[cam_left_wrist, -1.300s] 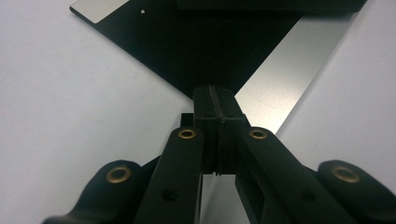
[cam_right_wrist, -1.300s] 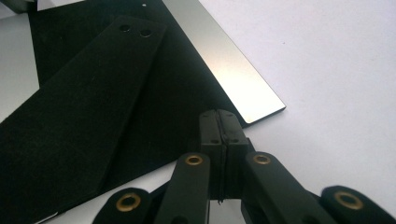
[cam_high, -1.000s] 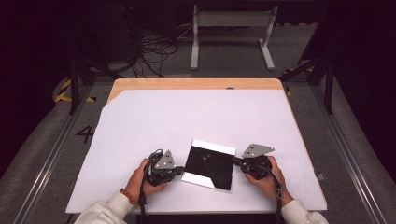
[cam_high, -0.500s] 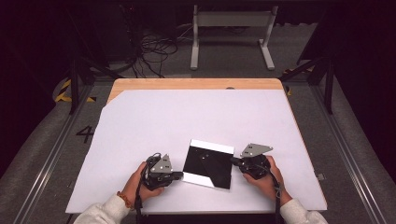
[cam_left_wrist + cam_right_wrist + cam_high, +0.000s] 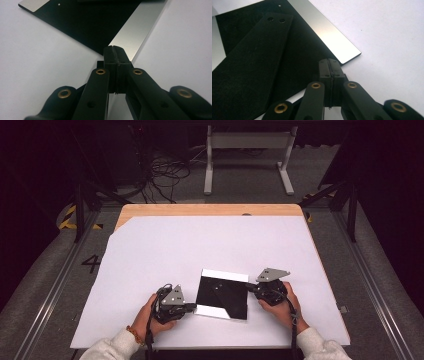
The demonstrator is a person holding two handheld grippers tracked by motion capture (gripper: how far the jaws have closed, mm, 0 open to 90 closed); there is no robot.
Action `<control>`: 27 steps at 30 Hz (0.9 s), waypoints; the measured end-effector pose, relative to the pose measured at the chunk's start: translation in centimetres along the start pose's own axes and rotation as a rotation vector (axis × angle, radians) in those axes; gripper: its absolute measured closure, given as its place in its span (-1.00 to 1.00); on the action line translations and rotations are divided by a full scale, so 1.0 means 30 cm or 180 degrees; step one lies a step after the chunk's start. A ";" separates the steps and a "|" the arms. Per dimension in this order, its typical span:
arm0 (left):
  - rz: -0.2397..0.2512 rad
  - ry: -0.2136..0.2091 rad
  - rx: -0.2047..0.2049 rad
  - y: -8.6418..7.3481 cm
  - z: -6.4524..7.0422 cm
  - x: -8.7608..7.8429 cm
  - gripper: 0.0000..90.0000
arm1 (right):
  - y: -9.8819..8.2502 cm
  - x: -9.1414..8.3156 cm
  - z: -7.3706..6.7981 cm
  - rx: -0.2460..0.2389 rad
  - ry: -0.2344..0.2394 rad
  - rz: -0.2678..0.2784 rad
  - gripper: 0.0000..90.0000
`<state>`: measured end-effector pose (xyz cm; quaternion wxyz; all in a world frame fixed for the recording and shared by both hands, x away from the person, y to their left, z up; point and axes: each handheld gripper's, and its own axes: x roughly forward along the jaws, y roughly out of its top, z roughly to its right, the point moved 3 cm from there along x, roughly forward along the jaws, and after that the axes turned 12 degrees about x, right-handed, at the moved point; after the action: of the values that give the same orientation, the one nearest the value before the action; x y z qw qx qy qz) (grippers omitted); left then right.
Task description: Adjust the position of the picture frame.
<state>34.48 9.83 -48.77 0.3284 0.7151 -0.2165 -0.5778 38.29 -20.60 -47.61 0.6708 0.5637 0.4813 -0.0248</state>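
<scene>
A square black plate [image 5: 222,295] with silvery strips along two sides lies on the white sheet near the front edge. On it rests a black flat strip [image 5: 254,50] with two holes at its far end. My left gripper [image 5: 192,307] sits at the plate's left front side, jaws shut, tips touching the silvery strip [image 5: 140,27]. My right gripper [image 5: 248,287] is at the plate's right side, also shut, tips against the plate's edge near a corner [image 5: 352,53]. In both gripper views the jaws [image 5: 113,47] [image 5: 329,60] press together with nothing between them.
The white sheet [image 5: 210,245] covers a wooden table [image 5: 210,210]. Beyond the far edge lie cables [image 5: 162,175] and a metal stand [image 5: 247,150] on the floor. A person's hands and pale sleeves come in from the bottom.
</scene>
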 end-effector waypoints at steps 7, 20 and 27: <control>0.0001 -0.0004 0.0002 0.001 -0.003 0.002 1.00 | 0.018 0.018 0.008 0.0007 0.0000 0.0003 1.00; -0.0032 0.0090 0.0040 0.007 -0.011 0.004 1.00 | 0.022 0.026 0.011 -0.0065 -0.0065 0.0020 1.00; -0.0077 -0.0014 0.0129 -0.003 0.013 -0.018 1.00 | -0.027 -0.070 -0.062 -0.0219 0.0215 -0.0010 1.00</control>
<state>33.96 10.17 -48.51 0.3064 0.7230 -0.2202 -0.5787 35.55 -20.52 -46.60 0.6731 0.5401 0.5051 0.0097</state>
